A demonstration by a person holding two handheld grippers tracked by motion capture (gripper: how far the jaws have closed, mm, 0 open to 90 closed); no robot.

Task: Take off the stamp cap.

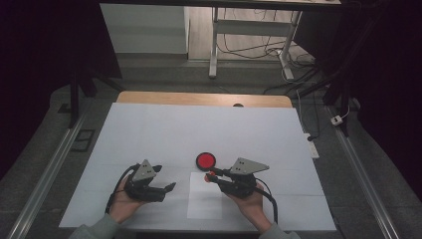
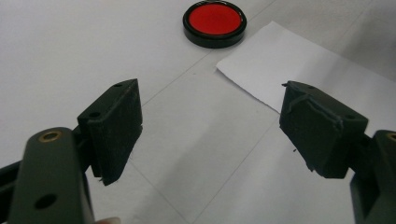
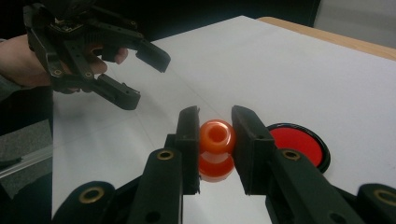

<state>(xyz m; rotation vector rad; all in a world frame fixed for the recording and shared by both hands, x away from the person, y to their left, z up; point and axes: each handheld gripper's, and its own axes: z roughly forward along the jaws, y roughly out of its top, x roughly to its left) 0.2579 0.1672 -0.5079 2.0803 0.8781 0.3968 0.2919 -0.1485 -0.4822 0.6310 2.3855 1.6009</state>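
A round red pad in a black rim (image 1: 205,160) lies on the white table cover (image 1: 149,129), just beyond a white sheet of paper (image 1: 205,199). My right gripper (image 1: 212,175) is shut on a small orange-red spool-shaped piece (image 3: 216,137), which it holds over the sheet's far end, close to the red pad (image 3: 294,142). The piece sits between the pads of the right gripper (image 3: 215,115). My left gripper (image 1: 164,178) hovers left of the paper, open and with nothing in it. In the left gripper view, the left gripper (image 2: 210,98) faces the red pad (image 2: 215,22) and the paper's corner (image 2: 299,65).
The table's wooden far edge (image 1: 204,98) shows beyond the cover, with a small dark thing (image 1: 238,105) on it. Metal rails (image 1: 45,174) run along both sides. Desk legs (image 1: 214,45) and cables (image 1: 278,50) are on the floor behind.
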